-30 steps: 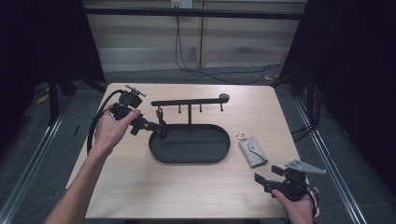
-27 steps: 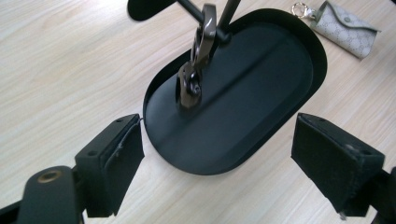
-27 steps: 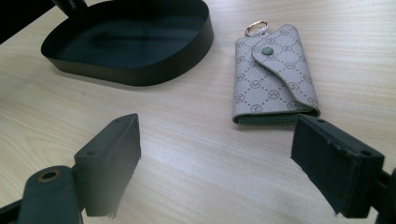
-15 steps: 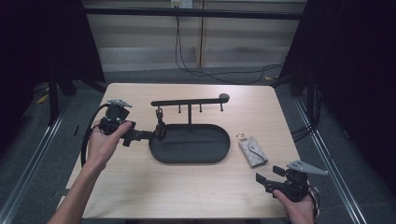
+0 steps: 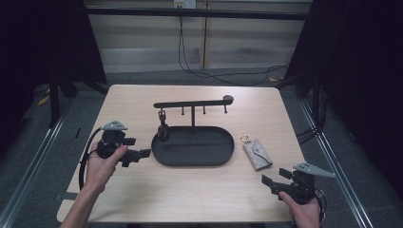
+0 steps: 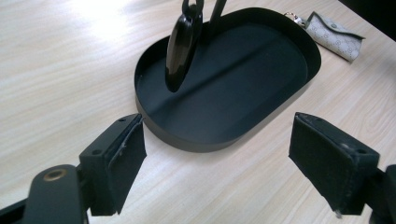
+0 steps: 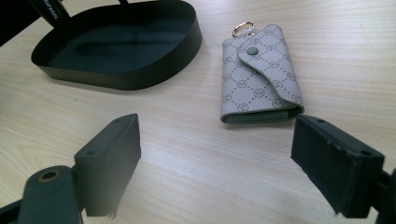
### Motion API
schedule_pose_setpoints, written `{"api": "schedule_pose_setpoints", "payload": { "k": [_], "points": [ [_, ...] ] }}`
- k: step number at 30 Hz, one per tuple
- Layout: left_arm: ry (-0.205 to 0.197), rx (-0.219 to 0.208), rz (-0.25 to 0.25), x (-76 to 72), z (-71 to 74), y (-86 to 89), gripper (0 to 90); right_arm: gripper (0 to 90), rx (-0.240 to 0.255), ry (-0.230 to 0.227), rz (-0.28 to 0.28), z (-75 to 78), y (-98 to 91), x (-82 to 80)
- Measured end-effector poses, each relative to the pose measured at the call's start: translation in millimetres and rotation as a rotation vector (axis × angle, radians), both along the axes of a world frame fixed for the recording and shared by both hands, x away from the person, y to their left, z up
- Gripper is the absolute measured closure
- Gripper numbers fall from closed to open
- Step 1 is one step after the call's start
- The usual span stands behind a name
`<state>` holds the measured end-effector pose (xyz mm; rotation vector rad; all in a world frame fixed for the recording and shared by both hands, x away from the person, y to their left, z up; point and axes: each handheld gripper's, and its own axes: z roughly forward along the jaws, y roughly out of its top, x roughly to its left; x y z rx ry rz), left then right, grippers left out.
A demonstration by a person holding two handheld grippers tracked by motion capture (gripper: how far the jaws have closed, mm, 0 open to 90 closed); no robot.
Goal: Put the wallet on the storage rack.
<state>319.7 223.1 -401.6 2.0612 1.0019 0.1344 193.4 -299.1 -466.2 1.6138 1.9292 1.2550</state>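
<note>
A black oval tray (image 5: 190,159) (image 6: 289,42) (image 7: 177,42) with a hook rail (image 5: 190,103) above it stands mid-table. A black key fob (image 5: 163,129) (image 6: 180,44) hangs from the rail's leftmost hook, over the tray's left end. A grey patterned key pouch (image 5: 257,154) (image 7: 257,74) (image 6: 334,29) with a ring lies flat right of the tray. My left gripper (image 5: 140,154) (image 6: 224,163) is open, just left of the tray, pointing at it. My right gripper (image 5: 273,179) (image 7: 224,168) is open near the front right edge, a short way before the pouch.
The table's front edge (image 5: 190,221) lies close under both hands. Bare wood spreads in front of the tray (image 5: 199,190). Cables (image 5: 190,66) trail on the floor behind the table, and a metal rail (image 5: 33,156) runs along its left side.
My left gripper has drawn back from the fob on the rail, moving down and toward the table's front left. The right gripper has stayed put.
</note>
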Motion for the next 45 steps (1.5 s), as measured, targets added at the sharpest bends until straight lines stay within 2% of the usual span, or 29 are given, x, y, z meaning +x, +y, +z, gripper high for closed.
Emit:
{"api": "schedule_pose_setpoints", "payload": {
  "k": [2, 3, 6, 9, 10, 13, 14, 15, 16, 17, 21, 22, 25, 26, 27, 32, 35, 37, 39, 41, 42, 44, 45],
  "points": [
    [0.003, 0.002, -0.008, -2.1, -2.6, 0.1, 18.5, 15.5, 0.000, 0.002, 0.000, 0.6, -0.4, 0.1],
    [-0.007, 0.007, -0.017, -7.9, -6.4, 1.8, 18.5, 15.5, 0.002, 0.005, 0.001, 0.7, -0.8, 0.4],
    [-0.009, -0.007, -0.013, -14.3, -10.5, 5.7, 18.4, 15.3, 0.004, 0.013, 0.001, 2.4, -1.8, 1.9],
    [0.012, 0.015, 0.012, -20.9, -18.6, 12.0, 18.0, 15.0, -0.001, 0.018, 0.007, 4.4, -3.2, 5.7],
    [0.008, 0.013, 0.034, -26.6, -23.6, 17.8, 18.0, 15.0, -0.001, 0.022, 0.007, 5.1, -3.6, 7.6],
    [0.018, -0.004, 0.029, -33.0, -29.5, 22.4, 17.1, 14.9, -0.012, 0.026, 0.016, 7.4, -3.3, 12.3],
    [0.031, 0.003, 0.023, -38.9, -34.6, 24.8, 17.2, 15.0, -0.018, 0.030, 0.021, 8.4, -3.0, 13.8],
    [0.033, 0.021, 0.020, -41.5, -36.6, 25.2, 17.6, 15.0, -0.027, 0.034, 0.026, 9.5, -2.6, 15.2],
    [0.033, 0.021, 0.020, -41.5, -36.6, 25.2, 18.8, 15.0, -0.035, 0.034, 0.028, 10.5, -1.9, 16.5],
    [0.027, 0.036, 0.012, -47.5, -40.3, 25.8, 19.6, 15.0, -0.040, 0.037, 0.030, 11.8, -1.3, 17.5],
    [0.025, 0.018, -0.004, -57.1, -45.9, 26.9, 19.8, 15.1, -0.057, 0.036, 0.040, 14.3, 0.2, 20.7],
    [0.016, 0.013, -0.008, -63.3, -49.5, 28.3, 19.9, 15.1, -0.064, 0.041, 0.040, 15.9, 0.7, 23.0],
    [0.016, 0.001, -0.011, -67.9, -52.6, 30.1, 19.9, 15.1, -0.075, 0.055, 0.040, 17.5, 1.5, 25.9],
    [0.018, 0.005, -0.014, -70.1, -54.2, 30.7, 19.8, 16.1, -0.052, 0.094, 0.051, 18.4, 1.4, 30.3],
    [0.026, 0.011, -0.038, -75.4, -57.0, 29.9, 19.8, 16.6, -0.039, 0.099, 0.061, 18.7, 1.3, 32.2],
    [0.009, 0.014, -0.060, -85.9, -58.9, 29.2, 19.8, 16.7, -0.057, 0.113, 0.050, 19.3, 0.6, 41.2],
    [0.001, 0.008, -0.068, -90.9, -61.3, 30.5, 19.8, 19.2, -0.058, 0.151, 0.037, 23.8, -0.7, 52.6],
    [0.022, -0.014, -0.064, -89.5, -61.2, 31.6, 19.1, 19.3, -0.068, 0.173, 0.042, 26.0, -0.1, 58.8],
    [0.015, -0.042, -0.067, -88.7, -59.3, 33.0, 16.2, 19.4, -0.087, 0.200, 0.047, 28.1, 1.6, 65.0],
    [0.010, -0.047, -0.063, -88.5, -59.0, 33.9, 16.3, 19.9, -0.094, 0.214, 0.043, 28.7, 2.4, 68.0],
    [0.014, -0.054, -0.060, -88.4, -59.1, 35.1, 16.3, 19.2, -0.104, 0.248, 0.048, 29.8, 3.8, 74.7],
    [0.024, -0.072, -0.058, -87.2, -60.2, 38.1, 16.3, 18.2, -0.112, 0.262, 0.046, 30.5, 4.5, 77.9],
    [0.022, -0.083, -0.072, -86.0, -60.7, 39.7, 16.2, 17.6, -0.121, 0.286, 0.046, 32.3, 5.1, 83.8]
  ]
}}
